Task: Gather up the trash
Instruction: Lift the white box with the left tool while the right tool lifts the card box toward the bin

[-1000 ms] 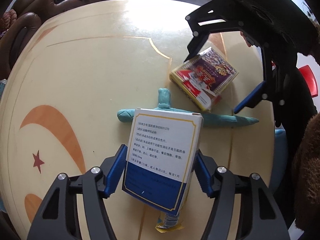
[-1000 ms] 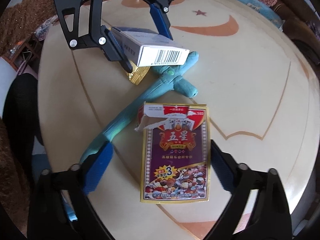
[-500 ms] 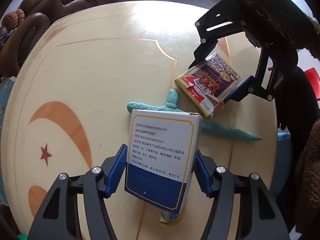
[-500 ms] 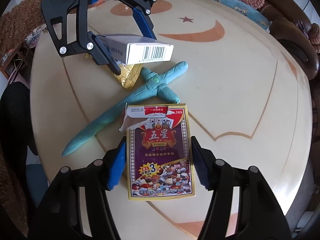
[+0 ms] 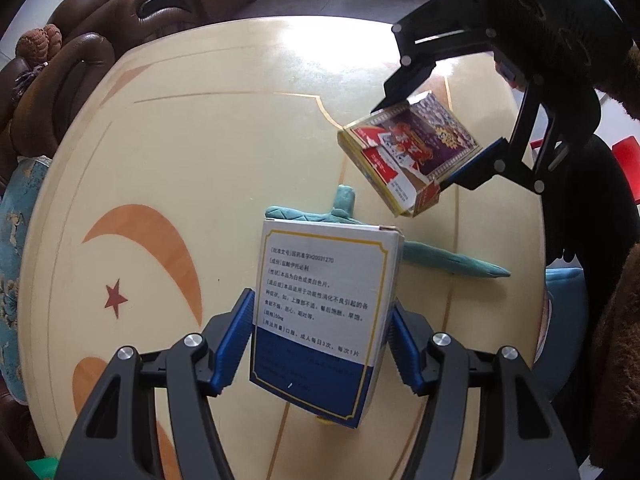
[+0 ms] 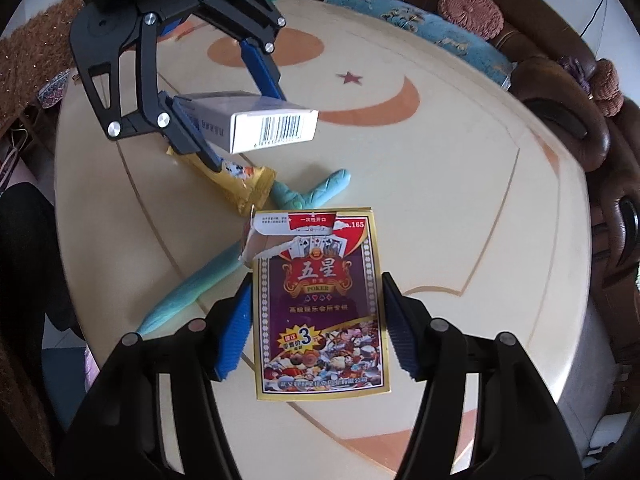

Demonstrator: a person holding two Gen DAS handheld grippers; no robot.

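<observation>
- Fingers (image 5: 236, 336) of left gripper (image 5: 320, 344): blue ribbed pads pressed on both long sides of white-and-blue cardboard medicine box (image 5: 324, 316); closed to box width, box held clear above round cream table with orange moon-and-star inlay (image 5: 168, 168).
- Fingers (image 6: 236, 328) of right gripper (image 6: 318, 332): clamped on long edges of purple-and-gold playing-card pack (image 6: 320, 304); also lifted, tilted over the table near its edge in the left wrist view.
- Both long axes aligned forward along the fingers; ends sticking out past the tips, barcode end of the medicine box facing the right camera.
- Both grippers loaded, so no free gripper for more pickups; judged next step: carry to a bin. No bin visible in either view, direction unknown.
- Left on the table: teal foam toy sword (image 6: 192, 292) lying flat, cross-guard near centre, blade running out toward the table edge; directly under and between the two held boxes.
- Gold foil snack wrapper (image 6: 236, 180) flat on the table, just beside the sword's hilt, under the left gripper; nearer to the left gripper than the right.
- Card pack: top flap torn open, ragged cardboard at the upper left corner; probably empty and light, sides could crush under hard squeeze.
- Medicine box: intact, gold border, printed text panel up; slightly askew in the grip.
- Brown leather sofa (image 5: 100, 40) behind the table, out of play.
</observation>
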